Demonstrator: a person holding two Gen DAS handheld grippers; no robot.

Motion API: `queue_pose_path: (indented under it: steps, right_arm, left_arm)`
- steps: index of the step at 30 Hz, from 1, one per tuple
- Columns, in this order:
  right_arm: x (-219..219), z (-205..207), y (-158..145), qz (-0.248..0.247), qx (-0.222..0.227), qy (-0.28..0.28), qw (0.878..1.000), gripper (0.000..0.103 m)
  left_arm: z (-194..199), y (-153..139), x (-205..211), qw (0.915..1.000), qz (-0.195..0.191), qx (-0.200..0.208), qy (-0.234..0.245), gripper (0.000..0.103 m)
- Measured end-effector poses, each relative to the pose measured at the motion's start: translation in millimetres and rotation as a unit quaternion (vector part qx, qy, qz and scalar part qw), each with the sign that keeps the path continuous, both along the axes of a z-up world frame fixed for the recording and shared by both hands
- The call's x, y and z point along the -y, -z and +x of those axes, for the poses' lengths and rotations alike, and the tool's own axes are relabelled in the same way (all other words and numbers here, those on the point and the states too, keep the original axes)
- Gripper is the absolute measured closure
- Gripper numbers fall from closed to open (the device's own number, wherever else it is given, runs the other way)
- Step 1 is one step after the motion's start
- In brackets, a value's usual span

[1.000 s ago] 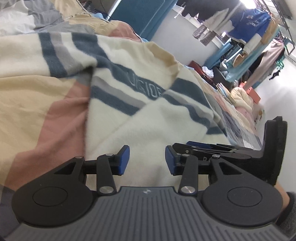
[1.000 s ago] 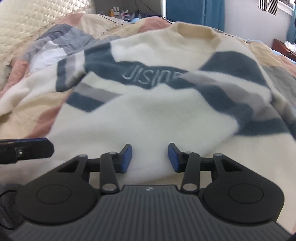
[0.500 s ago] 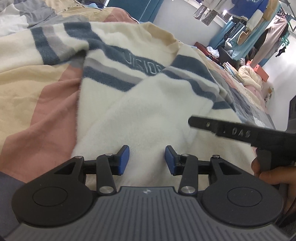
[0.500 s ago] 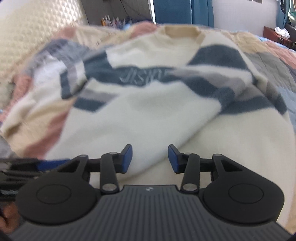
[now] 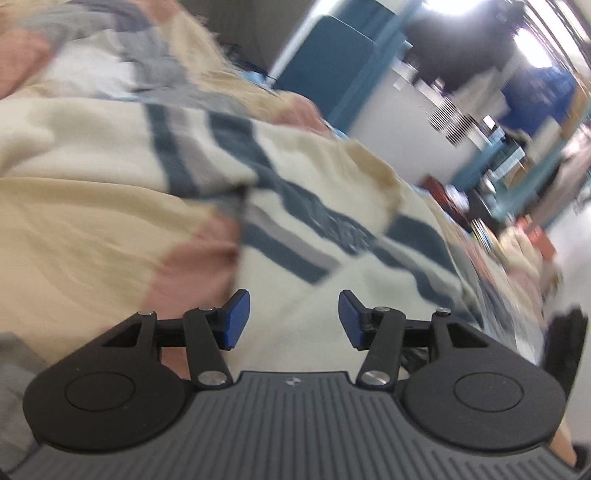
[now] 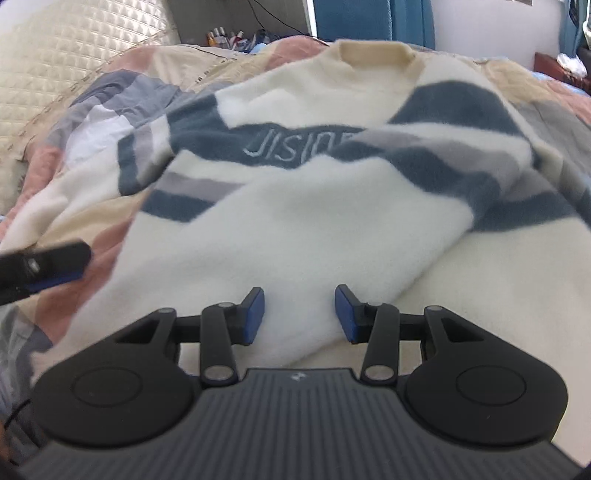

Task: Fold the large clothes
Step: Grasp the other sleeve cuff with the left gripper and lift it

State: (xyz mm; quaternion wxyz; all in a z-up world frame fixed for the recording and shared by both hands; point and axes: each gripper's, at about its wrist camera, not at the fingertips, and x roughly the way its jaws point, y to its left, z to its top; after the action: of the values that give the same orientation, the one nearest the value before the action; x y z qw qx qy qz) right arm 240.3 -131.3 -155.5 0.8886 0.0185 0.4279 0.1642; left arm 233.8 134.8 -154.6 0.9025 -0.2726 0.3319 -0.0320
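Nearest in the right wrist view, the right gripper (image 6: 299,313) hangs over the cream body of the sweater (image 6: 295,229). Its blue pads stand apart and nothing is pressed between them; the cloth lies under them. At the near left edge the left gripper (image 6: 48,264) comes in as a dark, blurred finger with a blue pad, above the pink part of the bedcover (image 6: 55,310). In its own view the left gripper (image 5: 294,319) has jaws that have just been opening. They stand wide and empty, and the near edge of the sweater (image 5: 325,295) is below the gap.

The sweater lies spread on the bed, cream with dark blue and grey stripes, and letters are stitched in the blue band across the chest. A sleeve is folded in from the right side over the body, and its edge runs slanting toward the near middle. The collar (image 6: 373,55) points to the far side.

To the left of the sweater the bedcover is free, a patchwork of beige, pink, grey and white. Farther left is a quilted cream headboard (image 6: 74,55). Behind the collar stand small bottles (image 6: 221,37), with a blue curtain (image 6: 369,18) next to them. In the left wrist view the far room is blurred: a blue panel (image 5: 332,74), a white wall and hanging clothes (image 5: 535,88).
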Motion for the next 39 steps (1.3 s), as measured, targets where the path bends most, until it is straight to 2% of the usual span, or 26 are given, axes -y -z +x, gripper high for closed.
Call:
queue_pose_path:
  steps: [4,7,9,12,16,19,23,25,26,27,28,30,31,33,37,39]
  right_arm:
    - [0.7,-3.0,-0.1,0.004,0.001,0.005,1.0,0.058]
    - [0.7,-3.7,0.0,0.007,0.002,0.008,1.0,0.058]
    - [1.1,-3.7,-0.4,0.008,0.003,0.01,1.0,0.058]
    - [1.7,-4.9,-0.5,0.009,0.006,0.01,1.0,0.058]
    - [2.5,-7.0,-0.8,0.01,0.009,0.012,1.0,0.058]
    - [2.9,-9.0,-1.5,0.01,0.011,0.012,1.0,0.058]
    - [3.4,-10.3,-1.5,0.009,0.012,0.012,1.0,0.058]
    - [3.4,-10.5,-1.2,0.009,0.013,0.011,1.0,0.058]
    - [3.7,-10.8,-0.7,0.009,0.014,0.011,1.0,0.059]
    - [3.5,-10.9,-0.3,0.01,0.014,0.012,1.0,0.059]
    - [3.2,-10.8,0.0,0.009,0.014,0.012,1.0,0.059]
    - [3.0,-10.9,0.2,0.007,0.015,0.011,1.0,0.059]
    - [2.5,-10.8,0.2,0.005,0.016,0.011,1.0,0.059]
    - [1.0,-10.7,-0.3,0.001,0.017,0.01,1.0,0.059]
    - [0.7,-12.5,-3.5,-0.001,0.017,0.013,1.0,0.059]
    - [2.8,-16.5,-6.5,-0.003,0.021,0.014,1.0,0.059]
  left_arm:
    - [0.2,5.4,-36.4,0.9958,-0.046,-0.01,-0.078,0.042]
    - [-4.3,13.6,-65.9,0.9841,-0.088,-0.009,-0.155,0.042]
    - [-5.9,20.2,-85.6,0.9729,-0.11,-0.016,-0.203,0.042]
    - [-10.3,32.0,-115.8,0.9501,-0.158,-0.021,-0.268,0.042]
    - [-25.9,38.9,-152.9,0.9125,-0.203,0.003,-0.355,0.042]
    - [-35.7,37.8,-178.5,0.8835,-0.206,0.021,-0.42,0.043]
    - [-32.6,41.5,-206.7,0.8519,-0.209,0.01,-0.48,0.044]
    - [-33.9,42.2,-215.0,0.8405,-0.209,0.012,-0.5,0.045]
    - [-32.5,41.9,-217.8,0.8388,-0.206,0.015,-0.504,0.05]
    - [-28.7,40.8,-219.3,0.8392,-0.196,0.016,-0.507,0.063]
    - [-26.3,37.4,-219.4,0.8418,-0.18,0.015,-0.509,0.069]
    - [-21.0,30.9,-217.3,0.8456,-0.148,0.016,-0.513,0.086]
    - [-18.7,29.3,-215.5,0.847,-0.137,0.023,-0.513,0.089]
    - [-15.7,21.6,-212.6,0.8564,-0.096,0.036,-0.506,0.092]
    - [-10.0,-7.1,-197.6,0.8862,-0.004,0.075,-0.457,0.093]
    - [-6.1,-27.4,-185.5,0.8969,0.039,0.095,-0.43,0.093]
